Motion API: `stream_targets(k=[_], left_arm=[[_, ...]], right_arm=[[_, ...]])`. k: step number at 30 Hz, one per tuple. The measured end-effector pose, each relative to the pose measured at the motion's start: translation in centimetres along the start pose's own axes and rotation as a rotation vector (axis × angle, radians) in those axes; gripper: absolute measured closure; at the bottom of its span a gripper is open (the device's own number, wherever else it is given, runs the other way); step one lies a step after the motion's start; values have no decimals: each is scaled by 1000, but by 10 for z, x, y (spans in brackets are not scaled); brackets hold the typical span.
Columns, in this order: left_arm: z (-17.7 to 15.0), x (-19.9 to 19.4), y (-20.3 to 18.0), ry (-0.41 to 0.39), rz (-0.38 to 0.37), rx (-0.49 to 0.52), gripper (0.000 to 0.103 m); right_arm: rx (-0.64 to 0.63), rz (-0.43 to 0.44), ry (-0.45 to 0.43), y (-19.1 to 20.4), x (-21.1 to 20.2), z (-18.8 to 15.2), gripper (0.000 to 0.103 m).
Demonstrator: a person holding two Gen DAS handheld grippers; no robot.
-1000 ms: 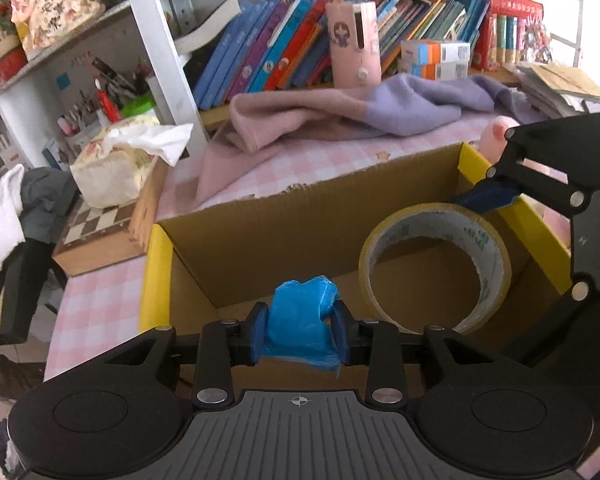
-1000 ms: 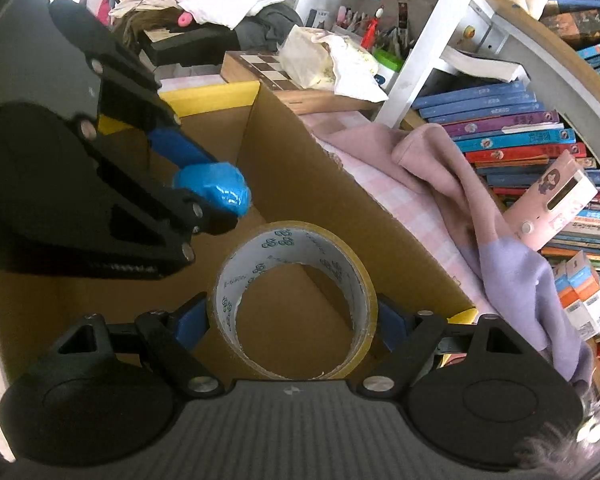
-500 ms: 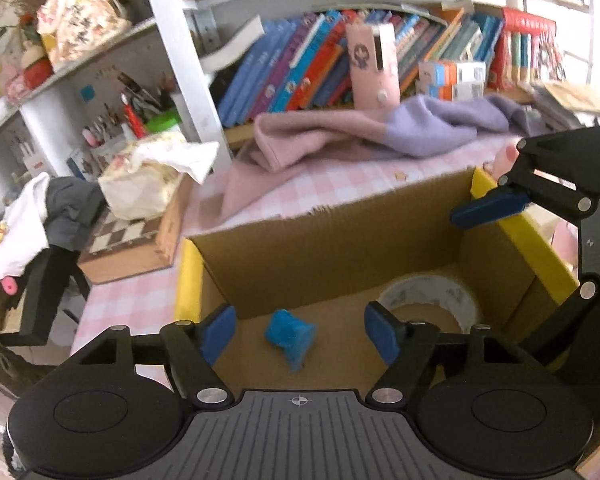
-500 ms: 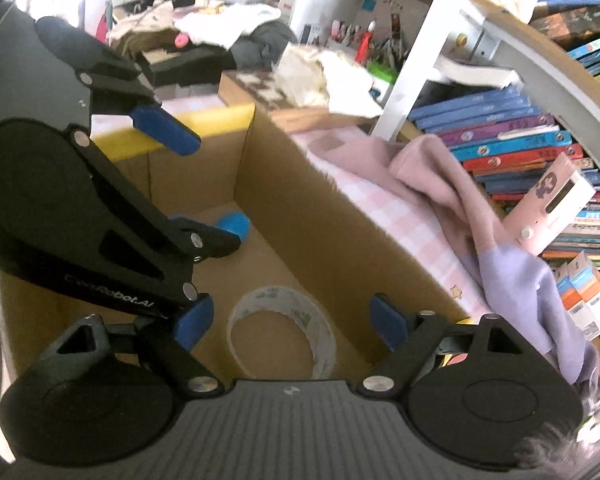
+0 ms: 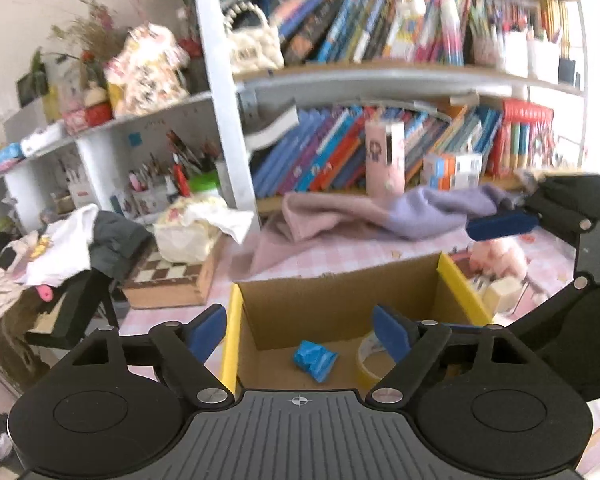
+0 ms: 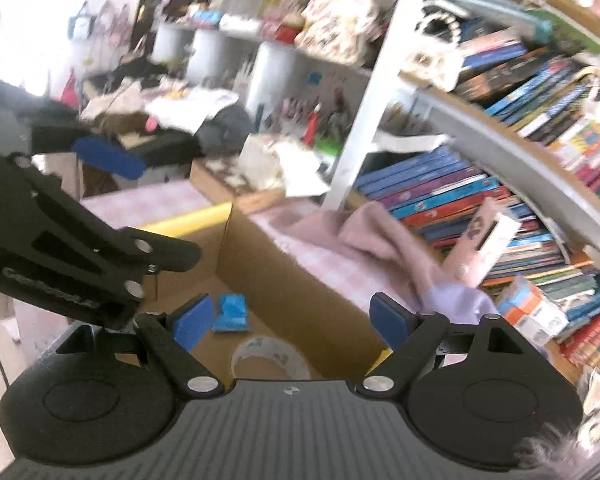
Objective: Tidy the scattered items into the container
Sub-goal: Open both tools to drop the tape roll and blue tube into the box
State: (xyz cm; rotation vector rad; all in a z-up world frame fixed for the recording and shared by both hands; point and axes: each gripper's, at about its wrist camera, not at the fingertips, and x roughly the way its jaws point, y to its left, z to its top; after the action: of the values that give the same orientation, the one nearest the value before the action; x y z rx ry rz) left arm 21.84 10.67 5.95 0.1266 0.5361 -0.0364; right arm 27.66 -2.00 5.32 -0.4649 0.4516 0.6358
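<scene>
Down on the cardboard box (image 5: 332, 300) floor: blue packet (image 5: 314, 358) and tape roll (image 6: 270, 356). Left tongs (image 5: 300, 332) opening, right tongs (image 6: 290, 316) spread, both empty. Could snag the box wall.

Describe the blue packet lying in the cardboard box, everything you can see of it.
The blue packet is a small, crumpled bundle of glossy, plastic-looking wrap in bright blue, with creased, uneven edges. It lies loose on the brown floor of the open cardboard box, toward the side with the yellow-edged flap, resting on the cardboard alone. A roll of tape lies flat beside it, apart from it. Neither tool touches the packet. Any print on it is too blurred to read.
</scene>
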Motion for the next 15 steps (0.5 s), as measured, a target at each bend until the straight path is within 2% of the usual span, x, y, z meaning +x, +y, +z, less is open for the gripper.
stream_targets(k=[6, 15], left_arm=[[-18, -47, 3, -51, 18, -42, 17], [-53, -106, -1, -52, 41, -51, 16]], right_arm=[[87, -87, -65, 5, -53, -12, 19], [215, -206, -102, 21, -125, -45, 19]])
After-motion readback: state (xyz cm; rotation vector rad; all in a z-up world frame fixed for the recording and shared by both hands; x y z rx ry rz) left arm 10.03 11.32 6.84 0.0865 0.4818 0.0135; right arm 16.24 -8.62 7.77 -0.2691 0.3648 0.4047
